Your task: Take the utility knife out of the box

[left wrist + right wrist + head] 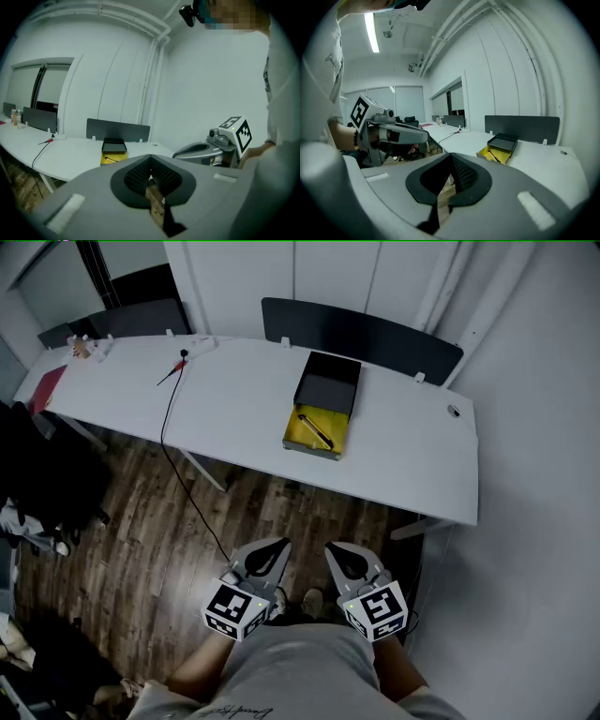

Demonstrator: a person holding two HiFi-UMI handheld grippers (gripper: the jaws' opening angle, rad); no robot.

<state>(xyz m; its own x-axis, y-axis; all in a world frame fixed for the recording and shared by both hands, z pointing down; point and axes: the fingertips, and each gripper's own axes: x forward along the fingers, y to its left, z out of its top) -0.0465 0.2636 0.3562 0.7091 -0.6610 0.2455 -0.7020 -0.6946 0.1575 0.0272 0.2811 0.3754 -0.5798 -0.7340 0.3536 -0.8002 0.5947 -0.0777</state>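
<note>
While both grippers hang low over the wood floor [141,521], the head view shows the left gripper [278,547] and the right gripper [334,550] side by side at 6 o'clock, well apart from the white table [244,390]. On that table, at 12 o'clock from the grippers, sits the open box [298,437]. The knife [316,430] lies slanted on the box's yellow bottom, in the 6 o'clock half, with the black lid [328,385] at the 12 o'clock end. A cable [166,423] runs off the table at 10 o'clock. In the left gripper view the jaws meet at their tips with nothing between them; the box is beyond them at 11 o'clock and the right gripper at 3 o'clock. In the right gripper view the jaws are likewise closed tip to tip and empty; the box with the knife is at 2 o'clock and the left gripper at 9 o'clock.
</note>
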